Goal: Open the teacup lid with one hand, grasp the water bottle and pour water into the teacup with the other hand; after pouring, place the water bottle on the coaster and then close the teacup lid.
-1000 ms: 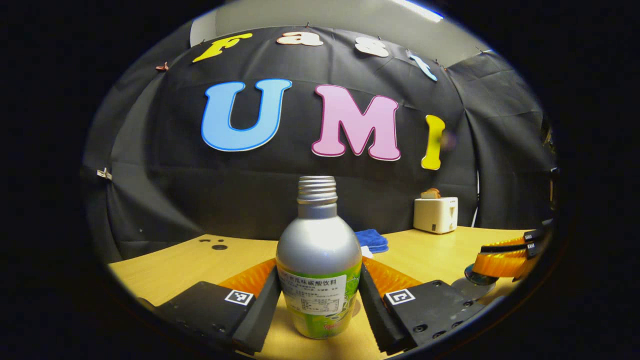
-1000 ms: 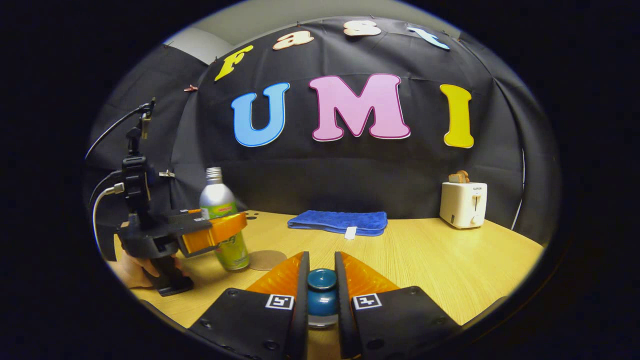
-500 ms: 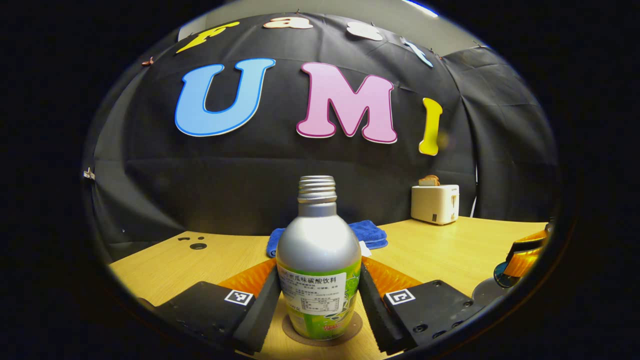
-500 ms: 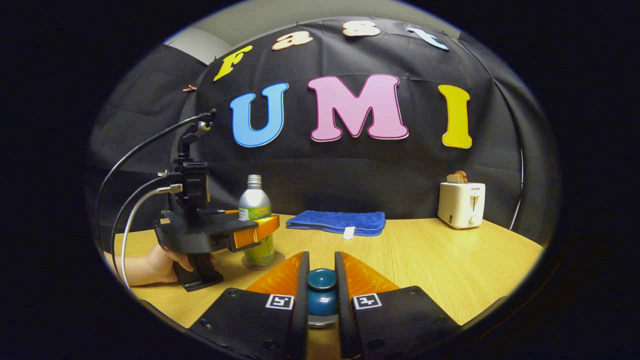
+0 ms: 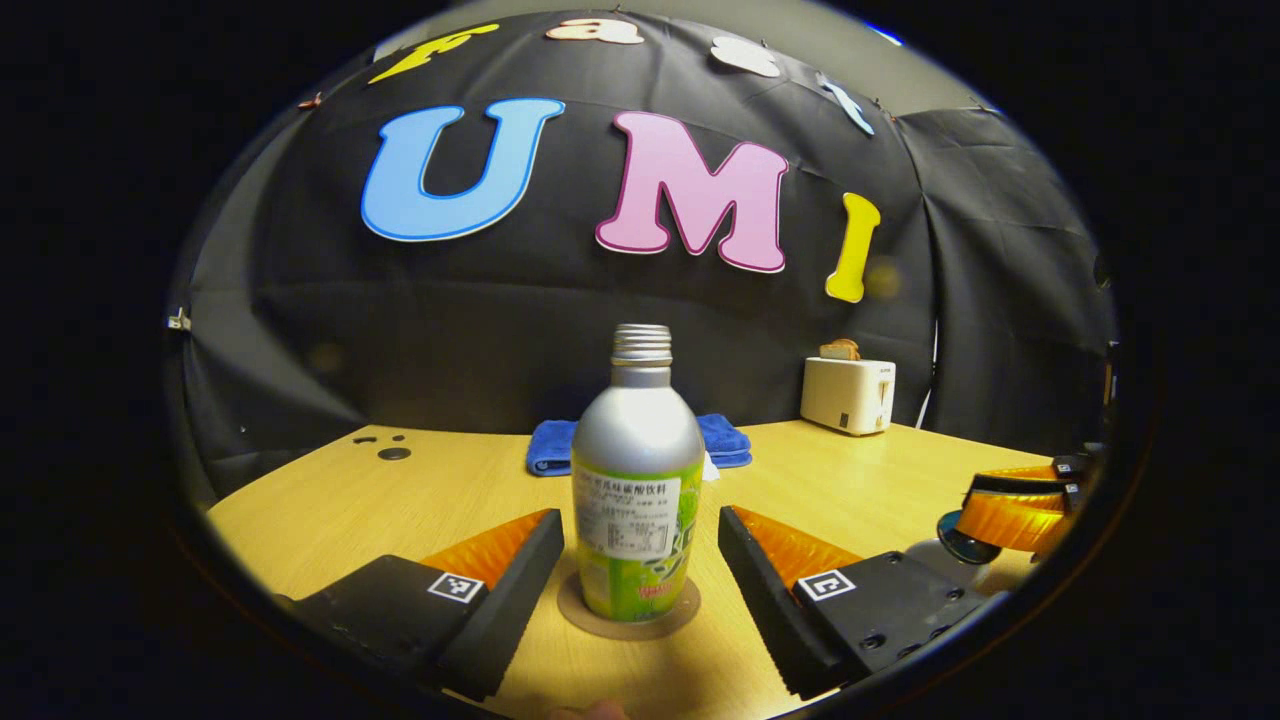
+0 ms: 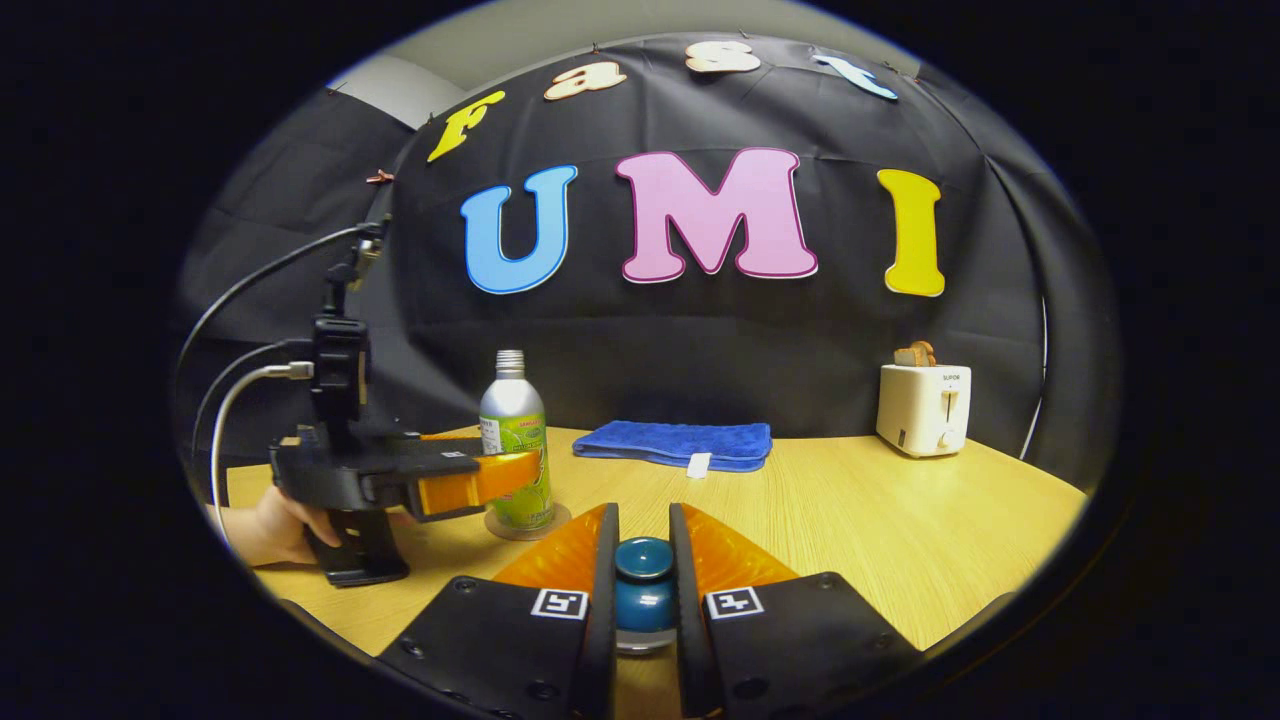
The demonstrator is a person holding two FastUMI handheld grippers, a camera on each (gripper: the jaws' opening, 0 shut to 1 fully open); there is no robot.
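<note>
While the silver metal water bottle with a green label [image 5: 638,480] stands upright on the round brown coaster [image 5: 628,612], the left tongs [image 5: 628,570] are seen spread open, one finger on each side of the bottle and neither touching it. On the pale wooden counter [image 5: 440,500] behind the bottle, a folded blue cloth [image 5: 555,445] is laid near the black wall, and a white toaster [image 5: 848,395] holding a slice of bread is placed farther to the right. The right tongs [image 6: 642,590] are closed on the dark blue knob of the teacup lid [image 6: 643,585], both fingers pressed against it. In the right gripper view, the left tongs are held by a hand [image 6: 270,520] at the bottle's level, with cables trailing from the device. The teacup itself cannot be made out.
</note>
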